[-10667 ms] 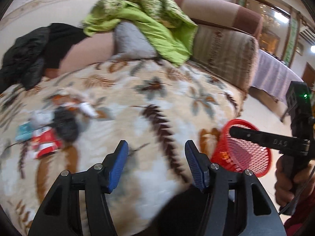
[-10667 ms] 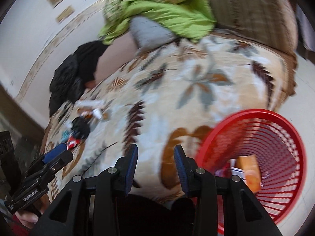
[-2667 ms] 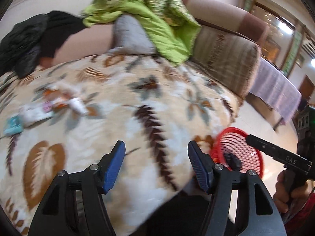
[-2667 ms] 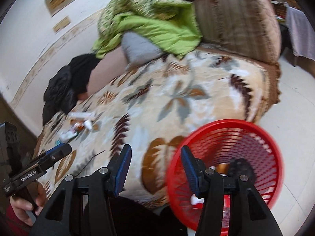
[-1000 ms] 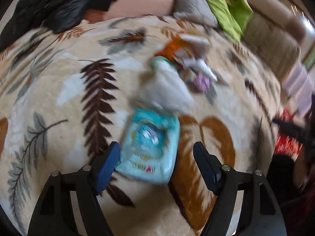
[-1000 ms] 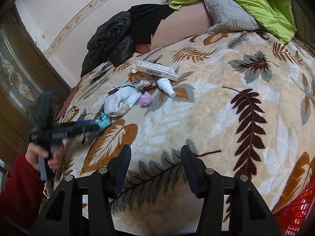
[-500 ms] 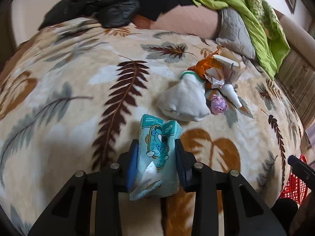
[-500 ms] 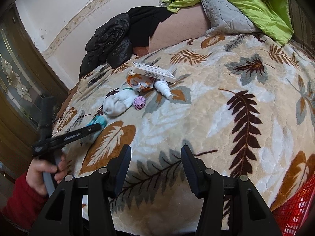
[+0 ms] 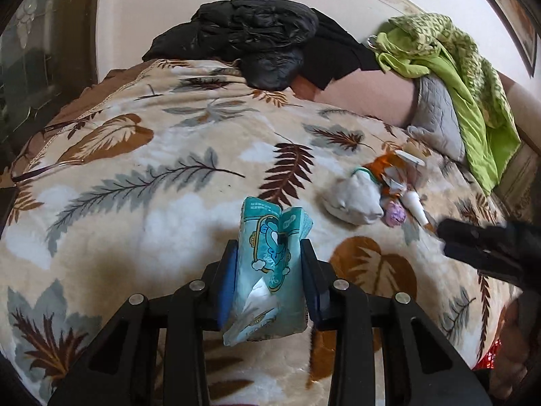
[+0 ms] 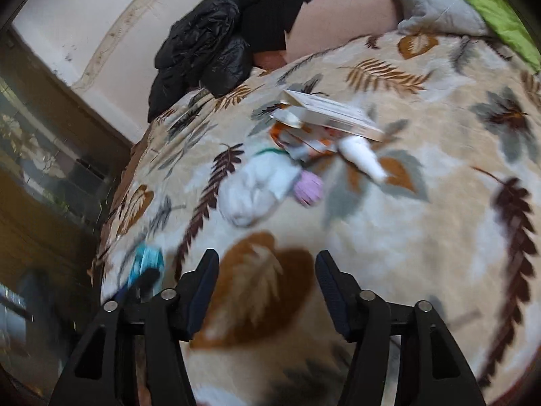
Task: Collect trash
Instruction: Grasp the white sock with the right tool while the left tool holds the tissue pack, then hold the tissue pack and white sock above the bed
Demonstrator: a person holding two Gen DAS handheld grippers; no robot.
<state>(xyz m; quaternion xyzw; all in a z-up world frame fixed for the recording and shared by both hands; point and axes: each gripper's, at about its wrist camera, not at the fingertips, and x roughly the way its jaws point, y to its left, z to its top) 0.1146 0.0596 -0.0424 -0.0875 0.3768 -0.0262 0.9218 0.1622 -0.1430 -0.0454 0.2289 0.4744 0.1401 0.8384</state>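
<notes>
Blue pads of the left gripper squeeze a crumpled teal tissue packet above the leaf-patterned beige blanket. The right gripper hovers with jaws opening, nothing between them. Farther off lie a white balled sock, purple wad, white dropper bottle and flat cardboard box.

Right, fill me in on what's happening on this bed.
A person with a gripper in each hand is clearing trash off a leaf-patterned blanket. The left gripper is shut on a teal tissue packet. The right gripper holds nothing; its jaws are opening as it faces the remaining pile: a white sock, a purple wad, a small white bottle and a flat carton.
</notes>
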